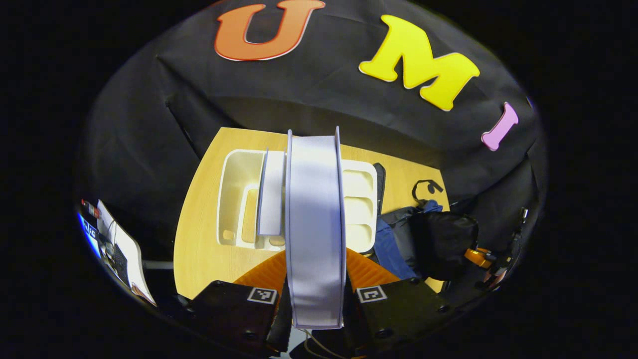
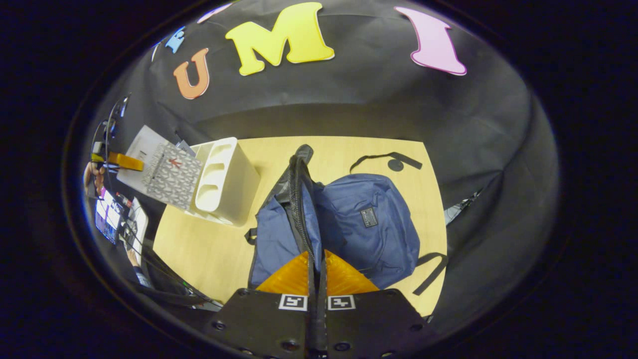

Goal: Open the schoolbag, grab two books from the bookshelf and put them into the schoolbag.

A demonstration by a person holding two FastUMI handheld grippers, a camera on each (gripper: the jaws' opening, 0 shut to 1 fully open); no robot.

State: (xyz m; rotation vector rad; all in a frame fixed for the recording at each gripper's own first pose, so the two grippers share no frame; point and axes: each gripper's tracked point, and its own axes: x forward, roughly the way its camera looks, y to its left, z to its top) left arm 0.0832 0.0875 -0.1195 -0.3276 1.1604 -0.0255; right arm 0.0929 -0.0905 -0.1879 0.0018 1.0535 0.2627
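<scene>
In the left gripper view, the left gripper (image 1: 315,294) has its two fingers closed on a white book (image 1: 315,224), which stands on edge between them and rises up the middle of the picture, hiding much of the white bookshelf (image 1: 234,189) behind it. That bookshelf lies on the wooden table (image 1: 199,249), towards the table's far edge, its compartments facing the camera; a second book (image 1: 271,192) rests in it just left of the held one. Past the table's left edge a stack of papers (image 1: 124,249) shows (what lies under it is too blurred to tell). On the right half of the table lies the schoolbag (image 1: 394,239), blue with a black flap lifted; the right gripper (image 1: 481,258) is seen beside that flap at the table's right edge.

In the right gripper view, the left gripper (image 2: 122,160) appears far left, off the table's left edge, with the patterned cover of the book (image 2: 172,174) in front of the bookshelf (image 2: 227,179). The right gripper (image 2: 316,279) is closed on the zipped edge of the schoolbag (image 2: 369,219), holding the flap up. The bag occupies the table's (image 2: 209,254) middle and right; a loose strap (image 2: 386,159) trails near the far edge.
</scene>
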